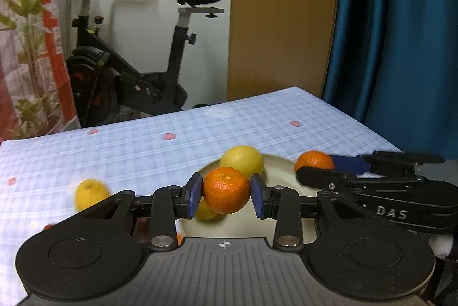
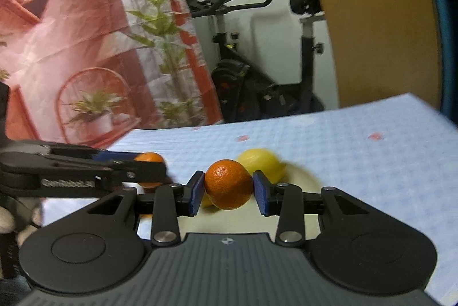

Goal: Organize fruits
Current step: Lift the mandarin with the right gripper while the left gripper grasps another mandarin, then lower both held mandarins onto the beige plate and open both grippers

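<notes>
An orange (image 1: 226,189) is clamped between the blue pads (image 1: 193,194) of the left gripper (image 1: 226,195) and is held above the near edge of a pale plate (image 1: 282,173), while a second orange (image 2: 228,183) is pinched in the same way by the right gripper (image 2: 228,188) over the same plate (image 2: 303,177). One lemon (image 1: 243,160) is seen lying on the far part of the plate, a second yellow fruit (image 1: 206,211) is partly hidden beneath the left gripper's orange, and another lemon (image 1: 90,193) is left on the checked cloth of the counter (image 1: 143,151), well apart from the plate on its left side. The two grippers are brought close together over the plate, so a knock between them is judged the chief risk: either orange could be jarred loose. Each fruit is held only at its widest part by two flat pads, and a round, smooth peel is expected to slip if the squeeze is eased too early or the gripper is tilted. A release from height is likely to send an orange rolling off the shallow plate, or against the lemon already there, which could be pushed over the rim onto the cloth. The blurred lemon on the counter is too indistinct to be called at rest; whether it is rolling cannot be told. An exercise bike (image 1: 137,54) is seen behind the counter.
</notes>
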{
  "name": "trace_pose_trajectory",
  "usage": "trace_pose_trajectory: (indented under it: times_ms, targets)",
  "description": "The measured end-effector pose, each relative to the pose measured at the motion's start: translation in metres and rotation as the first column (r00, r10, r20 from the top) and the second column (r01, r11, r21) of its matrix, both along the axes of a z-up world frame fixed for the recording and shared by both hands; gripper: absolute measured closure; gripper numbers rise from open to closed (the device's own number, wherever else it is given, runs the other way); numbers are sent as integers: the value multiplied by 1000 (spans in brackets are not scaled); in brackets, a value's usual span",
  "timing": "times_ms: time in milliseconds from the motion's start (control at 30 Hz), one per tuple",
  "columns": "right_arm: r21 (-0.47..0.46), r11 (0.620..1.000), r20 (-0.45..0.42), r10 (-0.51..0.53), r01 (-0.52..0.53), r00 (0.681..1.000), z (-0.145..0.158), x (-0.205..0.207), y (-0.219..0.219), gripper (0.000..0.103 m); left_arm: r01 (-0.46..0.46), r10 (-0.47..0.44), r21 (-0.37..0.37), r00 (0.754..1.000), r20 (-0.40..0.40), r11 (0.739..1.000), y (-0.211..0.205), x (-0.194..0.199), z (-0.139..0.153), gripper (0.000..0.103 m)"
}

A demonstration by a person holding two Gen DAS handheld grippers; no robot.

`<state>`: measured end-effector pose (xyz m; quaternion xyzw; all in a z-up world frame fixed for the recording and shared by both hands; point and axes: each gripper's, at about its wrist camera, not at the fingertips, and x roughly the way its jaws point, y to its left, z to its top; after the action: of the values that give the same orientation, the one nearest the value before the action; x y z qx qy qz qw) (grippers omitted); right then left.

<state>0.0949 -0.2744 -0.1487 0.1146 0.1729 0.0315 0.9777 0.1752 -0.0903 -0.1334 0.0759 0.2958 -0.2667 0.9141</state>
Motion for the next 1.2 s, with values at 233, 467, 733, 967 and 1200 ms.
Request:
trace_pose_trajectory:
  times_ms: [233, 467, 733, 967, 1200]
  targets:
    - [-157, 988, -51, -12, 3, 999, -22, 26, -23, 64, 51, -48, 25, 995, -92, 998, -44, 31, -30, 64]
    - [-132, 990, -84, 43, -54, 996, -42, 48, -35, 64, 41, -36, 25, 987, -158, 999, -46, 48, -54, 65]
    - [-124, 990, -87, 54, -65, 995, -47, 63, -41, 64, 25, -21, 22, 986, -166, 999, -45, 57, -61, 65]
    - [-94, 993, -124, 64, -76, 990, -49, 67, -45, 63, 31, -25, 34, 985, -171, 999, -45, 59, -64, 64]
    - [-78, 995, -96, 58, -65, 994, -48, 63, -48, 62, 27, -21, 33, 987, -157, 999, -46, 55, -59, 63]
